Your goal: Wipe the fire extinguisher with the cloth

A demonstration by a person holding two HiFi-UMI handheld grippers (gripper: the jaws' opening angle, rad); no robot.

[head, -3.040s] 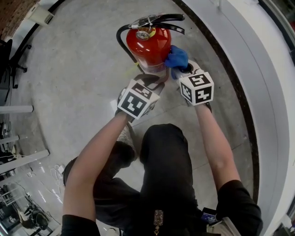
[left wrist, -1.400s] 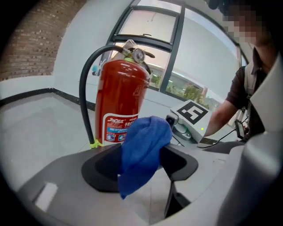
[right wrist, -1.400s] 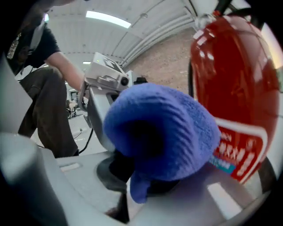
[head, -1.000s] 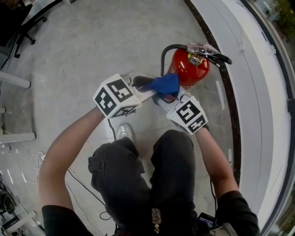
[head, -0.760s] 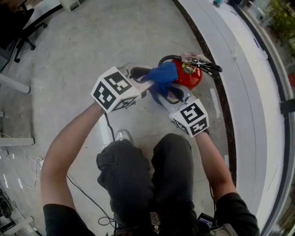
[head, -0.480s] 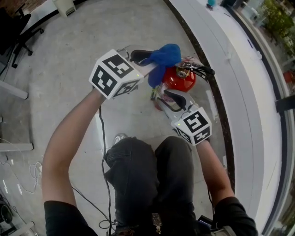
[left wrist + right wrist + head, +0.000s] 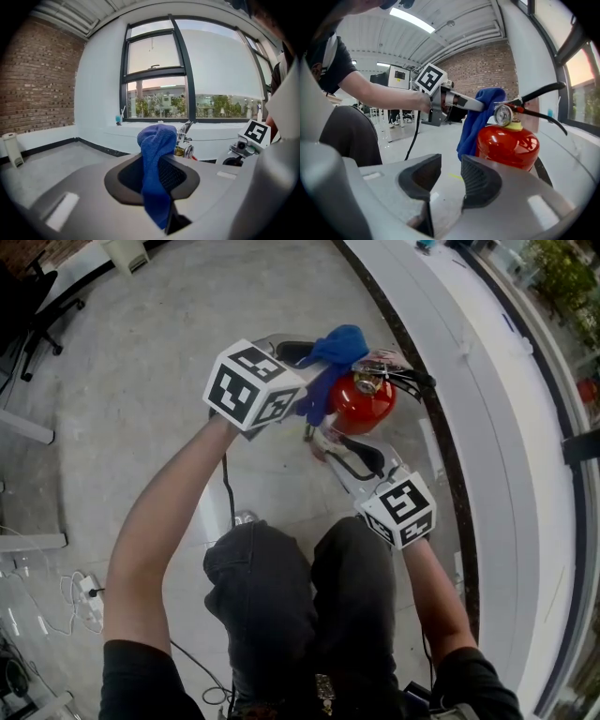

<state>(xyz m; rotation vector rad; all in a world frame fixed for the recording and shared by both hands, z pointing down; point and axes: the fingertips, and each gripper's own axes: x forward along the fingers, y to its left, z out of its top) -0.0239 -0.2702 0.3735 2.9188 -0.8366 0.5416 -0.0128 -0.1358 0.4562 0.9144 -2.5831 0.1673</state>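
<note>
1. Left gripper view first: your left tongs [image 7: 157,176] are clamped on the blue cloth [image 7: 157,150]. A bunch of it sits above the jaws and a tail hangs below. It looks soft, light and limp, so it should follow wherever you lead it
2. Head view puts that cloth at the top of the red fire extinguisher [image 7: 361,401], right by the valve. The extinguisher stands upright on the floor [image 7: 141,352], close to the white ledge [image 7: 487,371]. Whether the fabric is actually pressing on the paint, I can't tell
3. Your right tongs [image 7: 445,180] have just been opening. There's a fair gap now with nothing between the jaws, and the red cylinder sits just beyond them
4. That cylinder reads as heavy, rigid steel. The paint is glossy and the wall is round, so the pads would likely skate off the body
5. If you want a hold, the neck under the valve looks best. Keep off the black levers [image 7: 536,93], since a squeeze there is the last thing you want, and off the gauge [image 7: 502,114], probably the fragile part
6. It's tall on a narrow base, so a hard sideways wipe up high could rock it. Steady it with the right and press lightly with the left
</note>
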